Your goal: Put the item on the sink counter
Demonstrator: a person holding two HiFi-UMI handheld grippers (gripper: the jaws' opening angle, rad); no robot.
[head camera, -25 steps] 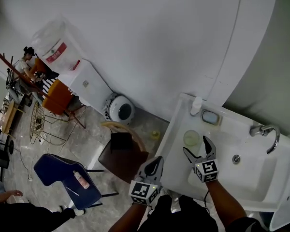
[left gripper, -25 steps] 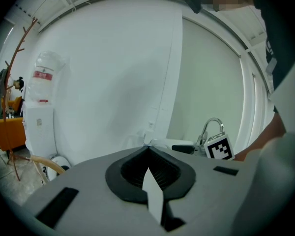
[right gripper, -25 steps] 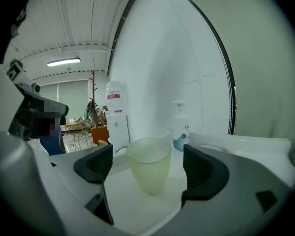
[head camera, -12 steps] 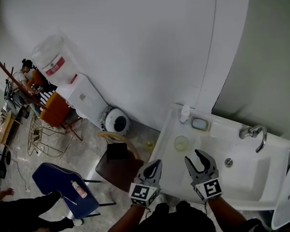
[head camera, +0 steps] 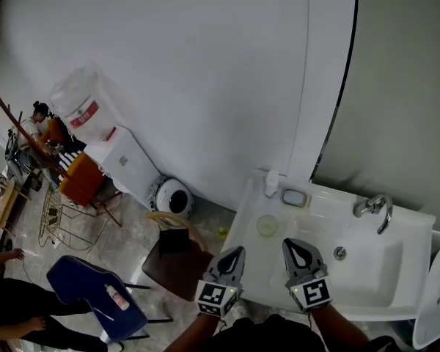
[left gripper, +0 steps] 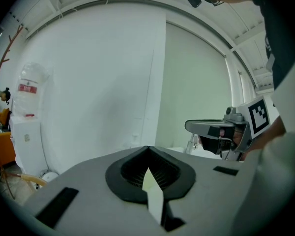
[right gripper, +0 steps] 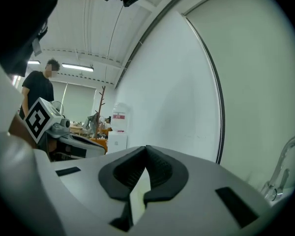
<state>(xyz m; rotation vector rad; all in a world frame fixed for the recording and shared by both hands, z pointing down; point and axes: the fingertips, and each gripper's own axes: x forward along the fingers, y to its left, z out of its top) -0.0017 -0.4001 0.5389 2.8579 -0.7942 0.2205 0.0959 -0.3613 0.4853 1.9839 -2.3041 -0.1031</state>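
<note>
Nearest me, my left tongs point(head camera: 235, 254) are pressed together on nothing, at the left edge of the sink counter point(head camera: 251, 249). My right tongs point(head camera: 294, 246) are closing down over it, tips meeting, empty. Just beyond them the round pale item point(head camera: 267, 226) lies on the counter, with a soap dish point(head camera: 293, 196) farther back.
</note>
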